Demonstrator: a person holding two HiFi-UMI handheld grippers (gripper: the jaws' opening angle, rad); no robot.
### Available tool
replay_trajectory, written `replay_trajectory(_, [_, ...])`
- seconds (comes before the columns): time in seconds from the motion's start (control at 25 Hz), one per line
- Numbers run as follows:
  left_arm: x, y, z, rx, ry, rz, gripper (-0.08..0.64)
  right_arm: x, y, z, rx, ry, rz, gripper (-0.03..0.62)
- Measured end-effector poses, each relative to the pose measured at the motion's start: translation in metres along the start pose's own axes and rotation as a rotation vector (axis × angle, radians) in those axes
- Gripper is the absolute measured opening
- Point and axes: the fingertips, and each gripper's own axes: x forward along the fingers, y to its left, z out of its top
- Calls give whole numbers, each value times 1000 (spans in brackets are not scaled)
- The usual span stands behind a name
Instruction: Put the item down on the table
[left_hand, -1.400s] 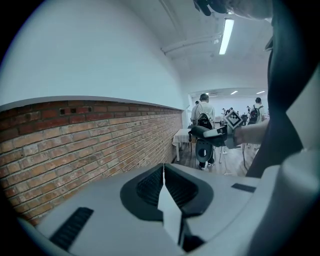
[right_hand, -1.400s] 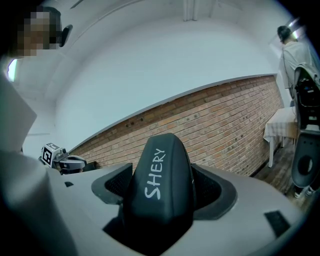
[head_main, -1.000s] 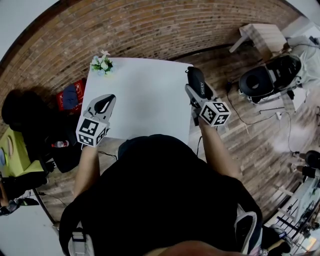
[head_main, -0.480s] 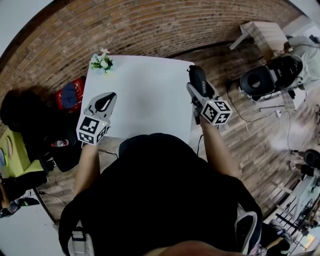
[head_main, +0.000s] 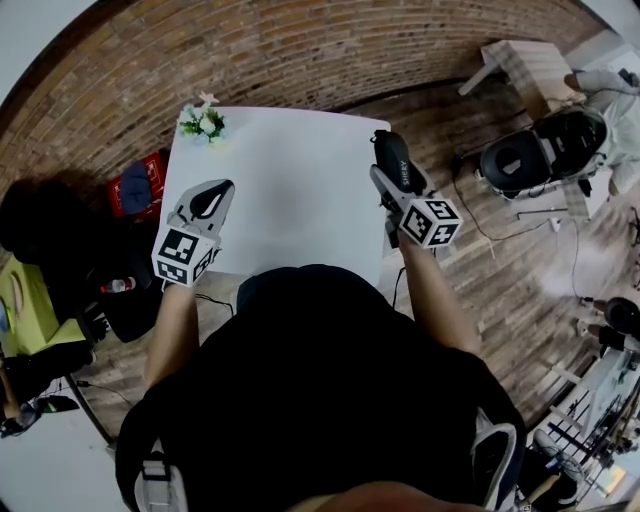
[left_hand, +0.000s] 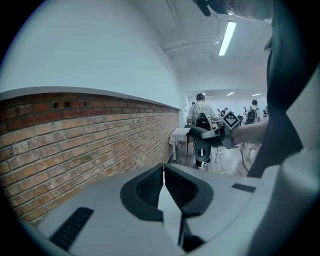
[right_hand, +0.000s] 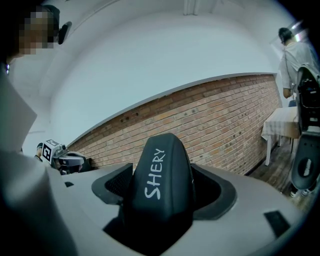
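Observation:
A black hard case (right_hand: 161, 180) with "SHERY" written on it in white stands between the jaws of my right gripper (right_hand: 162, 189), which is shut on it. In the head view the case (head_main: 393, 163) and right gripper (head_main: 388, 172) hover at the right edge of the white table (head_main: 290, 190). At the table's left edge, my left gripper (head_main: 207, 204) has its jaws pressed together with nothing in them. The left gripper view shows those jaws (left_hand: 164, 176) closed tight, with the right gripper (left_hand: 207, 136) farther off.
A small bunch of white flowers (head_main: 204, 124) sits on the table's far left corner. A red bag (head_main: 138, 187) lies on the floor to the left. A black seat (head_main: 520, 160), cables and a wooden table (head_main: 528, 72) stand to the right. A brick wall (right_hand: 210, 120) runs behind.
Both grippers stay almost still. The right gripper with the case has shifted only slightly along the table's right edge.

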Motion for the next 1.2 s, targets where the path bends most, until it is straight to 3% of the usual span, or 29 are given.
replay_trajectory(1.2, [11,20,-25,-33,23,-21,17,44,-9,-66,43,133,-16,373])
